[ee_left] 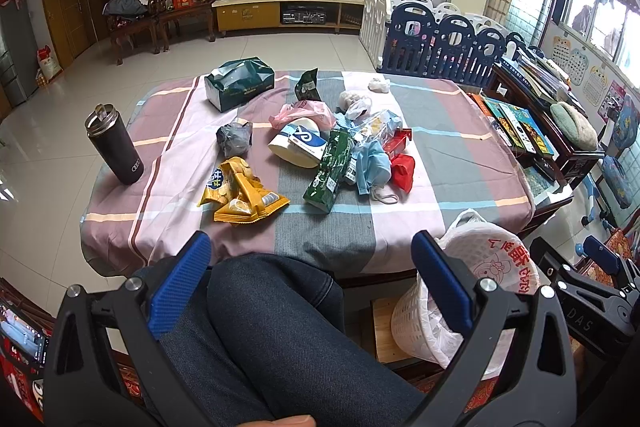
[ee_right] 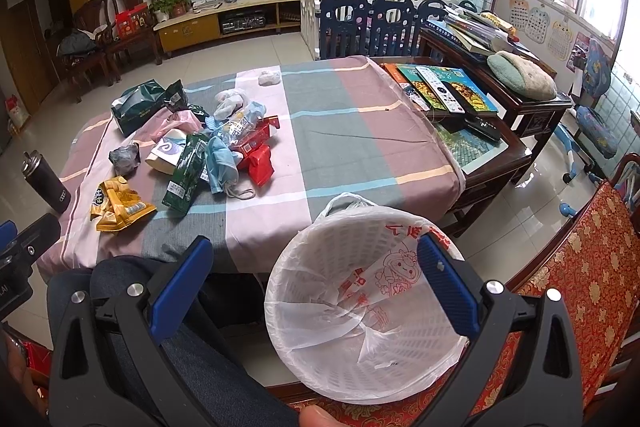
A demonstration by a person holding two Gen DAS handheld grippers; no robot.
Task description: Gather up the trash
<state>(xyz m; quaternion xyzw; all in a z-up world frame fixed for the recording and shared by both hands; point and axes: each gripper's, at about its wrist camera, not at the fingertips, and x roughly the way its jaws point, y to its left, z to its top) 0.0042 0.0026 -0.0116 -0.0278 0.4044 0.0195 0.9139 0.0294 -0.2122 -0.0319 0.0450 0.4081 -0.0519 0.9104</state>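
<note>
A pile of trash lies on the checked tablecloth [ee_left: 440,155]: a yellow snack bag [ee_left: 240,193], a green packet [ee_left: 330,171], a blue face mask [ee_left: 372,167], a red wrapper [ee_left: 402,171], a grey crumpled bag [ee_left: 234,137] and a pink bag [ee_left: 304,113]. The pile also shows in the right wrist view, with the yellow bag [ee_right: 118,205] nearest. A white basket lined with a plastic bag [ee_right: 372,315] stands by the table's near edge; it shows in the left wrist view [ee_left: 468,291] too. My left gripper [ee_left: 312,263] is open and empty above a knee. My right gripper [ee_right: 314,267] is open and empty over the basket.
A black tumbler [ee_left: 116,151] stands at the table's left edge, a green tissue pack [ee_left: 240,83] at the back. A side table with books [ee_right: 452,95] adjoins on the right, a red patterned seat [ee_right: 580,267] nearer. The person's jeans-clad leg [ee_left: 272,327] is below.
</note>
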